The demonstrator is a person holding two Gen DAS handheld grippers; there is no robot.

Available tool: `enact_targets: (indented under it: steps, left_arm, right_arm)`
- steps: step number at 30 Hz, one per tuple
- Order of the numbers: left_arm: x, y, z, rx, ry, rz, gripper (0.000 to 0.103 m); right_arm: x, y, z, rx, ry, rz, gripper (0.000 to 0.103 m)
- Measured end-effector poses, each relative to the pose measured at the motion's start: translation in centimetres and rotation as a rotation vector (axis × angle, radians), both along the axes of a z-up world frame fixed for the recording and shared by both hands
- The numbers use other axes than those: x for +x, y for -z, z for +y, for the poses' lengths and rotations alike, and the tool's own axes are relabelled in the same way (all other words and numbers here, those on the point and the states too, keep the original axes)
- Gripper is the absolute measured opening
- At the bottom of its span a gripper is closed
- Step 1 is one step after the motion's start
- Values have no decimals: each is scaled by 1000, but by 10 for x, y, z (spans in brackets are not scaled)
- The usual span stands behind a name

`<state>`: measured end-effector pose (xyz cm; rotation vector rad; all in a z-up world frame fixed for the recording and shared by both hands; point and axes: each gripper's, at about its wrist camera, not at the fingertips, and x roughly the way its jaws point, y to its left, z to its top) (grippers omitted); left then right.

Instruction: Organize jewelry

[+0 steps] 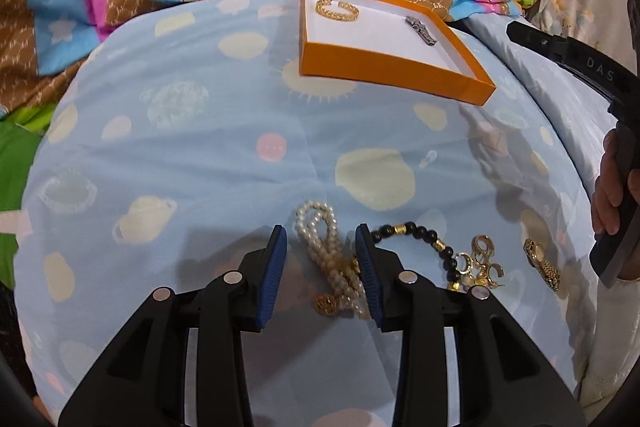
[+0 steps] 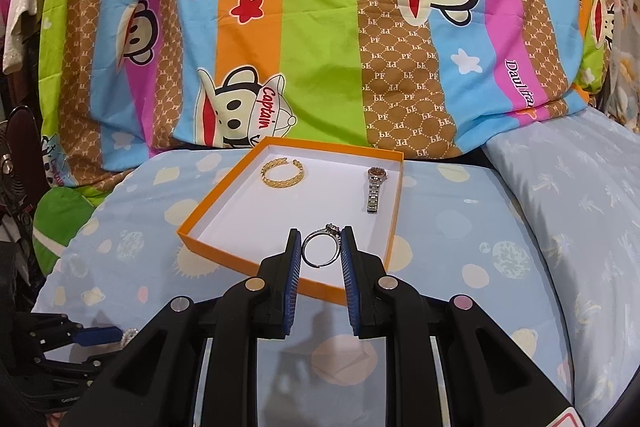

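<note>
On a pale blue bedsheet [image 1: 200,155], the left gripper [image 1: 321,247] stands spread around a looped pearl bracelet [image 1: 332,259], its blue pads apart. Beside it lie a black bead bracelet [image 1: 420,239], gold earrings [image 1: 480,259] and a gold watch [image 1: 542,263]. Further right, the right gripper [image 2: 321,245] pinches a silver ring [image 2: 322,247] over the orange tray [image 2: 224,243], which holds a gold bangle [image 2: 283,173] and a silver watch [image 2: 375,189].

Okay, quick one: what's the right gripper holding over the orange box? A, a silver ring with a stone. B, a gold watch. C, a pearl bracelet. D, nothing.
A: the right gripper pinches a silver ring between its fingers above the orange box.
</note>
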<state>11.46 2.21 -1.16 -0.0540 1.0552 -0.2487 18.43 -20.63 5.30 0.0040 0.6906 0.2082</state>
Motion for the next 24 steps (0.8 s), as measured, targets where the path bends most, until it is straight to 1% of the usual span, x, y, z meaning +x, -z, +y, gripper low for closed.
enact_targets:
  steps: [2,3,5,7,12,14,18,22,24]
  left_arm:
    - [-2,0,-2,6,3,-5,31]
    - [-2,0,-3,0,7,-3,24]
    - [-2,0,-6,-10,19,1,17]
    - [-4,0,-9,-9,28,-6,17]
    - [-4,-6,-5,-39,30,-9,15]
    - [-3,-18,-3,-47,33,-37,14]
    - [12,-55,0,-53,36,-130,14]
    - [48,-90,-9,-55,43,-234,14]
    - [73,-99,-17,-46,50,-275,14]
  right_arm:
    - [-1,-1,-1,0,-1,-2,19]
    - [-1,-2,-1,-1,-1,-3,19]
    - [-1,-2,-1,-2,-2,-5,19]
    - [0,-3,0,-2,-3,-6,19]
    - [2,-4,3,-9,-12,-10,19]
    - [5,-5,3,-11,-12,-14,19]
    - [16,-6,3,-4,-9,-10,19]
    - [37,-4,3,5,-5,11,19]
    - [50,-1,2,13,-2,27,19]
